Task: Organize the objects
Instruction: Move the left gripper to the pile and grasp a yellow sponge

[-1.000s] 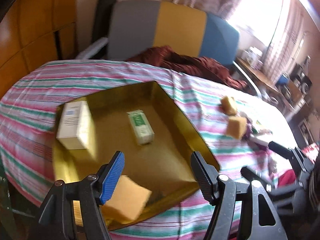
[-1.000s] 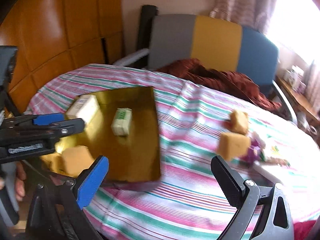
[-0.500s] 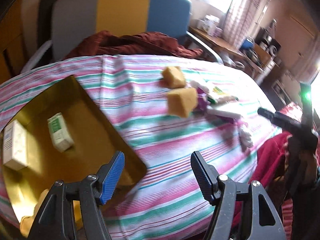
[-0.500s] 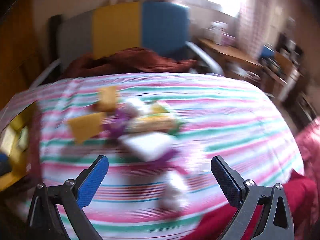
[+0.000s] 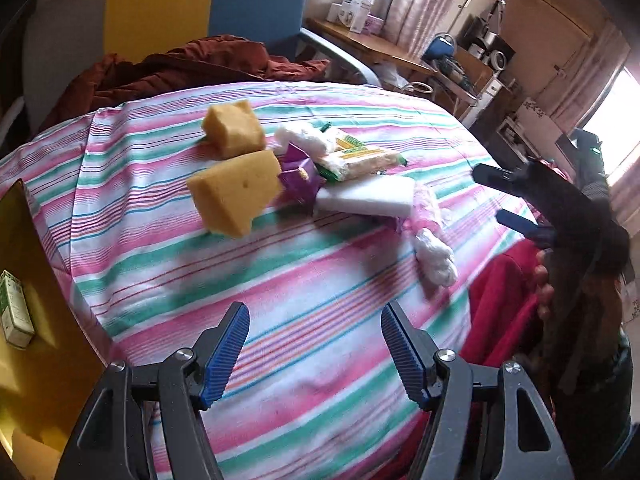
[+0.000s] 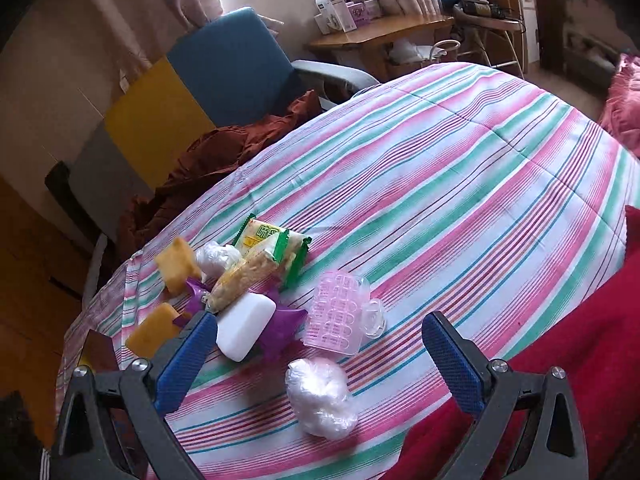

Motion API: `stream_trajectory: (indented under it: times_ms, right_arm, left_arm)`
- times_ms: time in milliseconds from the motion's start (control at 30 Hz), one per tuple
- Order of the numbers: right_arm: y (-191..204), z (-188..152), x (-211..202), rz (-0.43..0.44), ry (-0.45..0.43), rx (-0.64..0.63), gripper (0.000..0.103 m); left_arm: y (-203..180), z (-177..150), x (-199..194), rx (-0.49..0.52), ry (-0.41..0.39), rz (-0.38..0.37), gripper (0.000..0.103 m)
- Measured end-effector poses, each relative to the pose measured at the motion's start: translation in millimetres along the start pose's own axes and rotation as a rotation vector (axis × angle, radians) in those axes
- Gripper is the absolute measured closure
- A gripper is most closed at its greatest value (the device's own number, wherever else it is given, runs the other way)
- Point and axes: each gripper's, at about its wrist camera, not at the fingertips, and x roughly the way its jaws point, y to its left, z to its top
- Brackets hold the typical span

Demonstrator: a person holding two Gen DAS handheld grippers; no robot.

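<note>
Sponges (image 5: 234, 190) lie clustered near the tray (image 5: 36, 280) on the striped bedspread (image 5: 320, 320). Both hand-held grippers, left (image 5: 314, 350) and right (image 6: 320, 354), spread, empty. Sponges probably light, soft; pinch across flat faces.

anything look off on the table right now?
Nothing spilled or damaged. Loose items sit in a jumbled heap: white block lies on purple wrapper, noodle packs lean on it, pink plastic cup is tipped on its side.

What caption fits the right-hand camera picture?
Open right gripper hovers over sponges, snack packets and plastic bags on striped tablecloth.
</note>
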Motion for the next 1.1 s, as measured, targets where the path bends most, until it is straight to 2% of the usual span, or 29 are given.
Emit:
stream_trajectory:
  times_ms: [133, 233, 333, 500, 733, 800, 833, 867, 967, 1100]
  right_arm:
    - [2.1, -1.2, -0.3, 0.004, -0.01, -0.007, 0.0]
    - [2.5, -0.7, 0.6, 0.008, -0.012, -0.01, 0.0]
    - [0.4, -1.1, -0.6, 0.01, -0.013, -0.013, 0.0]
    - [-1.3, -0.8, -1.1, 0.022, -0.015, -0.007, 0.0]
    - [-2.2, 0.3, 1.3, 0.029, 0.0, -0.004, 0.0]
    - [-2.9, 0.9, 2.3, 0.028, 0.007, -0.003, 0.0]
    - [-2.8, 0.8, 2.7, 0.027, 0.011, -0.003, 0.0]
    - [-2.9, 0.7, 3.2, 0.026, 0.014, -0.004, 0.0]
    - [-3.0, 0.7, 6.7, 0.026, 0.047, -0.008, 0.0]
    - [-2.4, 5.2, 21.9, 0.084, 0.181, -0.048, 0.0]
  left_arm:
    - [8.9, 15.3, 3.8, -0.005, -0.014, 0.071, 0.033]
    - [15.8, 33.5, 7.7, 0.038, -0.013, 0.131, 0.033]
    - [23.6, 53.4, 14.9, 0.072, -0.007, 0.175, 0.023]
    - [37.7, 78.5, 34.2, 0.082, 0.028, 0.141, 0.021]
    - [47.2, 97.1, 73.8, 0.126, 0.11, 0.15, 0.02]
    - [49.8, 97.2, 85.1, 0.11, 0.135, 0.126, 0.025]
    - [51.2, 95.6, 87.7, 0.095, 0.143, 0.101, 0.038]
    - [52.2, 92.2, 90.2, 0.074, 0.151, 0.078, 0.042]
    - [48.1, 83.7, 85.1, 0.079, 0.124, 0.08, 0.047]
    - [49.5, 70.2, 67.5, 0.026, 0.089, 0.048, 0.047]
